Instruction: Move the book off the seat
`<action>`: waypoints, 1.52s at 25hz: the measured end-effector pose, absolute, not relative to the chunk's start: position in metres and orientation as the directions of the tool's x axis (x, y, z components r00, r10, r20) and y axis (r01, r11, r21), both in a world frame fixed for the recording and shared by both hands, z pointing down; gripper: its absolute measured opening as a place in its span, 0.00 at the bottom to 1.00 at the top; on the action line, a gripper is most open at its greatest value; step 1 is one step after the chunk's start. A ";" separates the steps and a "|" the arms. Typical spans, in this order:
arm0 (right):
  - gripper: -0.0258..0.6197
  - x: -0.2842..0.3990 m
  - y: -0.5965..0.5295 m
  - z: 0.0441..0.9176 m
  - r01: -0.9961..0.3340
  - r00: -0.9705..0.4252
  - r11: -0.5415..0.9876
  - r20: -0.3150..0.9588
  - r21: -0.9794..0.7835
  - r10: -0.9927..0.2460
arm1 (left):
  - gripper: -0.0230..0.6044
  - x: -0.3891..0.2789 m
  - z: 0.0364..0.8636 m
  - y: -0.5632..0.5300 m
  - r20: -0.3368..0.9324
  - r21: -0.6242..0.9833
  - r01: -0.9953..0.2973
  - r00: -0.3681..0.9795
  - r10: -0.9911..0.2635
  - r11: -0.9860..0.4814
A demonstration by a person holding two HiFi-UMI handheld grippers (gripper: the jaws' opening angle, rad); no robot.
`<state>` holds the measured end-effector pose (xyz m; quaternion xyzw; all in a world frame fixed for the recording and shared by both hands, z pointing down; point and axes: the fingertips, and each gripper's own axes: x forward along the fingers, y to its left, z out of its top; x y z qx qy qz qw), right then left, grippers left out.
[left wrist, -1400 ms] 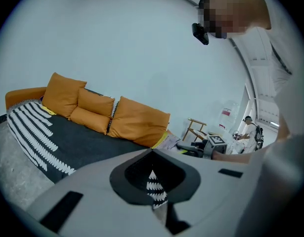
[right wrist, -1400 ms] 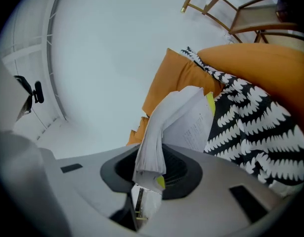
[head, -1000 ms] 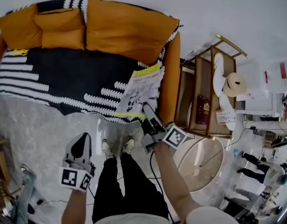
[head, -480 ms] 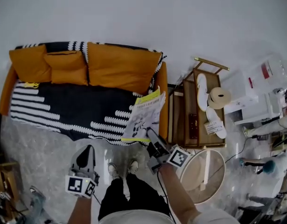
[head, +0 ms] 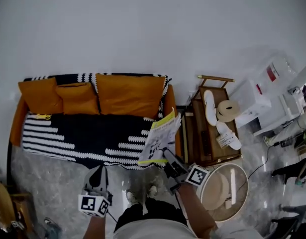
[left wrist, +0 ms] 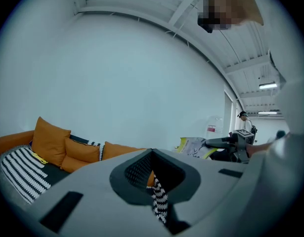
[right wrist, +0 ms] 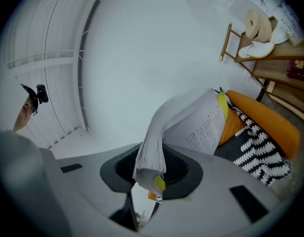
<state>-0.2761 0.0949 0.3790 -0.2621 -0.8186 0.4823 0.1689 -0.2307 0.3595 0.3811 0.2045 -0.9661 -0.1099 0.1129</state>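
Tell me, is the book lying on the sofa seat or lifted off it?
Lifted off. The right hand-held gripper pinches the white-and-yellow paper book by one edge, and its pages droop in the air.

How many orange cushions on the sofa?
3, all along the back of the sofa: left cushion at the left end, small cushion beside it, wide cushion to its right. None appears hidden.

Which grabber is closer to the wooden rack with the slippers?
Right. The right gripper, holding the book, is beside the rack, at its near left corner; the left gripper is farther left, in front of the sofa.
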 end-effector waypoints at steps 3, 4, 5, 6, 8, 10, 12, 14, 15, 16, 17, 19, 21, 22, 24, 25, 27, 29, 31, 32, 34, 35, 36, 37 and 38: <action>0.20 -0.268 0.090 0.364 0.283 -0.815 0.404 0.004 -0.870 0.580 | 0.06 -0.227 0.370 0.363 0.152 0.251 -0.381 -0.892 -0.425 0.890; 0.20 -0.266 0.089 0.358 0.293 -0.818 0.411 -0.004 -0.863 0.576 | 0.06 -0.227 0.368 0.364 0.146 0.249 -0.387 -0.891 -0.430 0.888; 0.20 -0.264 0.088 0.353 0.302 -0.822 0.416 -0.013 -0.858 0.570 | 0.06 -0.228 0.366 0.364 0.140 0.247 -0.395 -0.889 -0.436 0.885; 0.20 -0.263 0.087 0.348 0.307 -0.828 0.421 -0.021 -0.853 0.561 | 0.06 -0.228 0.364 0.364 0.135 0.246 -0.404 -0.886 -0.444 0.881; 0.20 -0.257 0.080 0.341 0.303 -0.845 0.424 -0.034 -0.853 0.534 | 0.06 -0.228 0.363 0.362 0.129 0.248 -0.423 -0.877 -0.463 0.871; 0.20 -0.248 0.069 0.334 0.293 -0.866 0.420 -0.051 -0.859 0.498 | 0.06 -0.228 0.365 0.356 0.125 0.253 -0.451 -0.862 -0.491 0.856; 0.20 -0.237 0.056 0.326 0.283 -0.888 0.422 -0.069 -0.861 0.455 | 0.06 -0.229 0.370 0.345 0.123 0.264 -0.485 -0.840 -0.528 0.834; 0.20 -0.222 0.040 0.318 0.275 -0.908 0.424 -0.088 -0.863 0.409 | 0.06 -0.230 0.375 0.330 0.121 0.276 -0.522 -0.814 -0.568 0.807; 0.20 -0.214 0.033 0.314 0.273 -0.917 0.427 -0.099 -0.862 0.387 | 0.06 -0.230 0.377 0.321 0.120 0.280 -0.541 -0.799 -0.589 0.793; 0.20 -0.206 0.024 0.309 0.271 -0.925 0.431 -0.109 -0.861 0.363 | 0.06 -0.230 0.379 0.312 0.119 0.284 -0.562 -0.783 -0.610 0.777; 0.20 -0.196 0.013 0.305 0.267 -0.934 0.437 -0.119 -0.859 0.337 | 0.06 -0.231 0.380 0.300 0.117 0.286 -0.585 -0.765 -0.633 0.759; 0.20 -0.175 -0.011 0.297 0.255 -0.951 0.451 -0.137 -0.855 0.279 | 0.06 -0.229 0.380 0.274 0.110 0.290 -0.631 -0.725 -0.680 0.719; 0.20 -0.150 -0.037 0.291 0.235 -0.966 0.467 -0.150 -0.853 0.213 | 0.06 -0.226 0.379 0.244 0.108 0.289 -0.680 -0.676 -0.729 0.674; 0.20 -0.137 -0.051 0.288 0.221 -0.972 0.476 -0.153 -0.851 0.178 | 0.06 -0.223 0.378 0.227 0.110 0.288 -0.704 -0.649 -0.753 0.649; 0.20 -0.106 -0.080 0.284 0.191 -0.981 0.500 -0.157 -0.845 0.109 | 0.06 -0.215 0.377 0.188 0.108 0.284 -0.754 -0.588 -0.801 0.592; 0.20 -0.089 -0.095 0.282 0.175 -0.984 0.513 -0.158 -0.840 0.076 | 0.06 -0.209 0.376 0.167 0.105 0.281 -0.778 -0.557 -0.824 0.562; 0.20 -0.053 -0.124 0.281 0.141 -0.987 0.539 -0.157 -0.830 0.016 | 0.06 -0.192 0.373 0.124 0.099 0.267 -0.822 -0.495 -0.863 0.502; 0.20 -0.013 -0.154 0.282 0.105 -0.987 0.559 -0.153 -0.823 -0.039 | 0.06 -0.171 0.370 0.082 0.098 0.253 -0.859 -0.436 -0.895 0.446; 0.20 0.029 -0.186 0.286 0.062 -0.985 0.574 -0.145 -0.816 -0.099 | 0.06 -0.144 0.370 0.039 0.104 0.248 -0.889 -0.370 -0.923 0.384; 0.20 0.050 -0.202 0.287 0.042 -0.982 0.580 -0.142 -0.814 -0.128 | 0.06 -0.128 0.369 0.017 0.107 0.244 -0.905 -0.333 -0.937 0.349; 0.20 0.090 -0.229 0.291 -0.004 -0.974 0.585 -0.130 -0.811 -0.187 | 0.06 -0.097 0.369 -0.025 0.115 0.231 -0.932 -0.258 -0.959 0.278; 0.20 0.110 -0.240 0.294 -0.027 -0.969 0.586 -0.124 -0.810 -0.216 | 0.06 -0.084 0.368 -0.044 0.117 0.225 -0.943 -0.224 -0.968 0.245; 0.20 0.129 -0.250 0.297 -0.049 -0.963 0.588 -0.118 -0.808 -0.242 | 0.06 -0.070 0.367 -0.064 0.118 0.220 -0.952 -0.192 -0.974 0.214; 0.20 0.149 -0.260 0.299 -0.072 -0.958 0.588 -0.109 -0.805 -0.267 | 0.06 -0.056 0.365 -0.083 0.115 0.215 -0.959 -0.162 -0.980 0.184; 0.20 0.169 -0.269 0.302 -0.097 -0.952 0.589 -0.099 -0.802 -0.290 | 0.06 -0.042 0.364 -0.101 0.110 0.211 -0.965 -0.135 -0.985 0.155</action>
